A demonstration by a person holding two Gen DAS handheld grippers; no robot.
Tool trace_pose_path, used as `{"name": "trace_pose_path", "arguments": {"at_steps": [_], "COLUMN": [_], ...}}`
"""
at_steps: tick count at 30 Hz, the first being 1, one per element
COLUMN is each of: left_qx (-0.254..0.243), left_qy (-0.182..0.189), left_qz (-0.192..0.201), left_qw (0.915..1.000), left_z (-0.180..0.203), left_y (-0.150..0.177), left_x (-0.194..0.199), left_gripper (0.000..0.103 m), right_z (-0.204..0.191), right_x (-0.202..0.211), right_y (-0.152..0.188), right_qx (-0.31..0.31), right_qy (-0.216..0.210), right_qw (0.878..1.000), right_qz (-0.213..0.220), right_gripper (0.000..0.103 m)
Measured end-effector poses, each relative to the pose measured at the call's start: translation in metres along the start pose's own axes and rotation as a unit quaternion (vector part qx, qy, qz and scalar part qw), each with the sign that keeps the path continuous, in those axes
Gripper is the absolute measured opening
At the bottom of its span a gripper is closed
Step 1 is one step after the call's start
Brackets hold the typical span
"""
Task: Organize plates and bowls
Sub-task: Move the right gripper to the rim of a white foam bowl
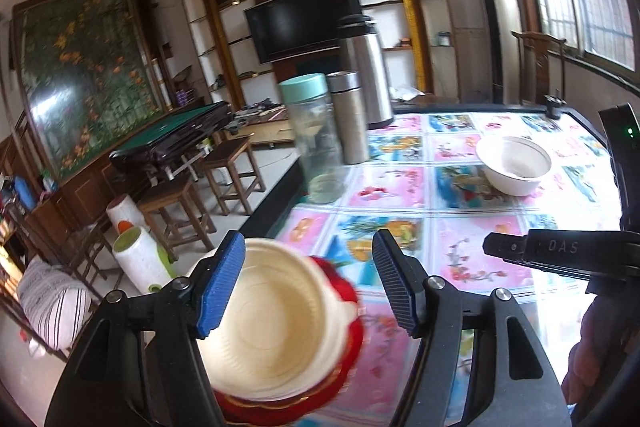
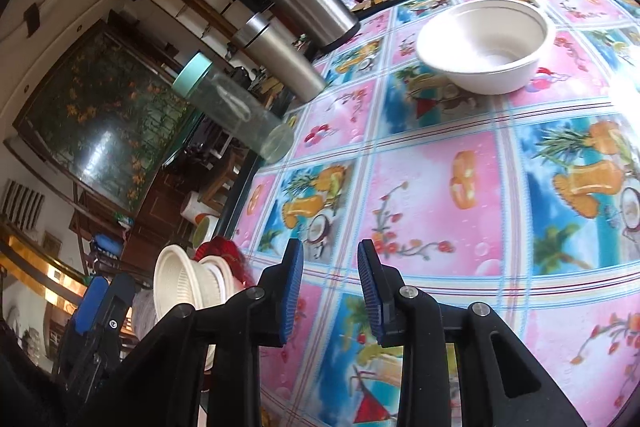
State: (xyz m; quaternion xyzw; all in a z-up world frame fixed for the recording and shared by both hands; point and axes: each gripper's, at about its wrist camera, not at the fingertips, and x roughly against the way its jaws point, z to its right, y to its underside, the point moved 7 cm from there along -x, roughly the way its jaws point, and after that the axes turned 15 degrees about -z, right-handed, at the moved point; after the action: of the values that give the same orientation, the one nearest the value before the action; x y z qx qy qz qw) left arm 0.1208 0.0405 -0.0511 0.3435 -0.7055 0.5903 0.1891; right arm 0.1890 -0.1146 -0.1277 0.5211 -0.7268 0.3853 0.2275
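Cream bowl (image 1: 272, 323) on red plate (image 1: 344, 367) between parted left gripper (image 1: 308, 287) jaws, unclamped, second white bowl (image 2: 482, 45) beyond on table (image 2: 440, 187), right gripper (image 2: 330, 291) parted, empty, three flasks.

2 bowls (image 1: 514, 165) (image 1: 268, 323), 1 red plate (image 1: 340, 359), 2 steel flasks (image 1: 366, 71) (image 1: 347, 117), 1 jar (image 1: 314, 135), 2 grippers (image 1: 308, 287) (image 2: 330, 295).
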Motion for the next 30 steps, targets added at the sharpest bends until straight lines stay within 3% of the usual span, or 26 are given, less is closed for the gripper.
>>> {"name": "trace_pose_path", "arguments": {"at_steps": [15,30], "left_qx": [-0.096,-0.136], "left_qy": [0.044,0.073], "left_qz": [0.007,-0.012], "left_qw": [0.9944,0.9879], "left_z": [0.117,0.170], "left_y": [-0.030,-0.029], "left_x": [0.010,0.003], "left_gripper": [0.070,0.070], "right_z": [0.094,0.166], "right_x": [0.066,0.101], "right_y": [-0.022,-0.028], "right_qx": [-0.080,-0.145], "right_qy": [0.004,0.029], "right_qw": [0.996,0.986], "right_qz": [0.049,0.072], "right_gripper": [0.034,0.035]}}
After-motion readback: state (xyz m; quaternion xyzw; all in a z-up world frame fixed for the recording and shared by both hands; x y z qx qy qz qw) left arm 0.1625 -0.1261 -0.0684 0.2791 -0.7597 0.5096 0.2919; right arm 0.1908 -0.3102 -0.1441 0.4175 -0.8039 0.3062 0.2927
